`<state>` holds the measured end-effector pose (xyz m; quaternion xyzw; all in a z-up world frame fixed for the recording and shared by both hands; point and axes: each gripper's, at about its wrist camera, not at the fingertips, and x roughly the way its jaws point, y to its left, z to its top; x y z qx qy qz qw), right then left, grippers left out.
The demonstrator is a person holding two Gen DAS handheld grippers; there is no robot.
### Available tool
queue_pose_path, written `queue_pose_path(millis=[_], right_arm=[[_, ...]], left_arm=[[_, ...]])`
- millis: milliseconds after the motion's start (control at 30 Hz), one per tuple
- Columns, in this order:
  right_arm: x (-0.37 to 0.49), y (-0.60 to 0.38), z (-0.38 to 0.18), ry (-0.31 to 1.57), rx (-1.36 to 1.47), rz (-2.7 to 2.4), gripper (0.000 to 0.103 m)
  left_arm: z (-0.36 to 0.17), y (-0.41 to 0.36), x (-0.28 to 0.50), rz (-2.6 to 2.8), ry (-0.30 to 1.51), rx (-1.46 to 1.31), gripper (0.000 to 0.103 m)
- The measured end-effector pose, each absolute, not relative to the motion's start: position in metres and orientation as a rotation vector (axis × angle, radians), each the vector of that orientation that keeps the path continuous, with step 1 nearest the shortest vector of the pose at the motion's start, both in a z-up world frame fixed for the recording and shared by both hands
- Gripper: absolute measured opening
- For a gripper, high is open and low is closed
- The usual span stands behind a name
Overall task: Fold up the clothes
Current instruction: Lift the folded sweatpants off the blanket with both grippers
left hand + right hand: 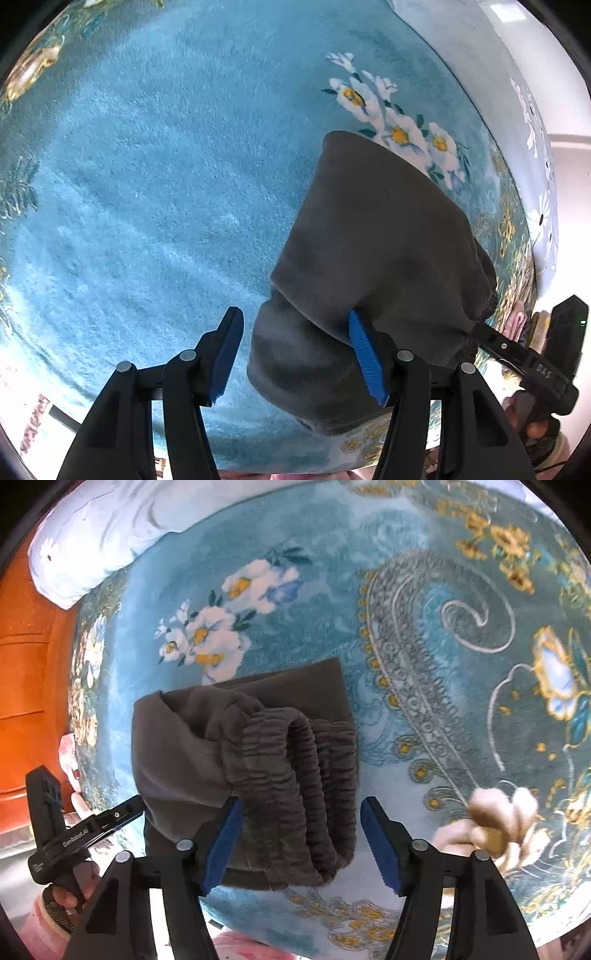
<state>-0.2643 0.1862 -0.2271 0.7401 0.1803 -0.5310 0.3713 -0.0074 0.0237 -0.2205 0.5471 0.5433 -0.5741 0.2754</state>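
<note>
A dark grey garment [373,258] lies folded into a thick bundle on a teal floral blanket [147,166]. In the right wrist view the garment [207,746] shows its gathered elastic waistband [314,794] doubled over toward me. My left gripper [295,354] is open, its right pad [364,350] touching the near edge of the bundle. My right gripper [301,842] is open, straddling the waistband end without closing on it. Each gripper shows at the edge of the other's view: the right one [517,354] and the left one [92,830].
A pale blue pillow [110,528] lies at the blanket's far edge, also in the left wrist view [535,110]. An orange wooden surface [26,664] stands to the left. The patterned blanket [461,646] extends to the right.
</note>
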Motion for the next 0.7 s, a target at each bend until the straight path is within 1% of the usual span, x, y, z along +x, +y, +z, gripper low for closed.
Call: queue_pose_path(millis=[33,133,200,300,533,600,700], right_arm=[[-0.266,0.185,-0.233,0.445,1.914,-1.352,0.074],[-0.275,0.187,-0.247,0.384,1.954,-1.335,0.082],[-0.282,0.19,-0.255,0.337,1.979,-1.312,0.087],[-0.29,0.193,-0.271,0.258,2.02,-1.243,0.089],[-0.298,0.194,-0.301,0.149,2.062,-1.132,0.097],[-0.298,0.193,-0.305,0.121,2.069,-1.122,0.1],[-0.298,0.19,-0.308,0.105,2.077,-1.117,0.101]], left_arm=[[-0.223,0.022,-0.008,-1.542,1.465,1.473,0.062],[-0.23,0.016,-0.009,-1.549,1.492,1.479,0.066],[-0.236,0.011,-0.008,-1.554,1.52,1.477,0.067],[-0.247,0.004,-0.003,-1.547,1.612,1.453,0.067],[-0.271,-0.008,0.009,-1.492,1.819,1.372,0.067],[-0.276,-0.009,0.01,-1.479,1.847,1.354,0.067],[-0.28,-0.011,0.009,-1.465,1.862,1.34,0.068]])
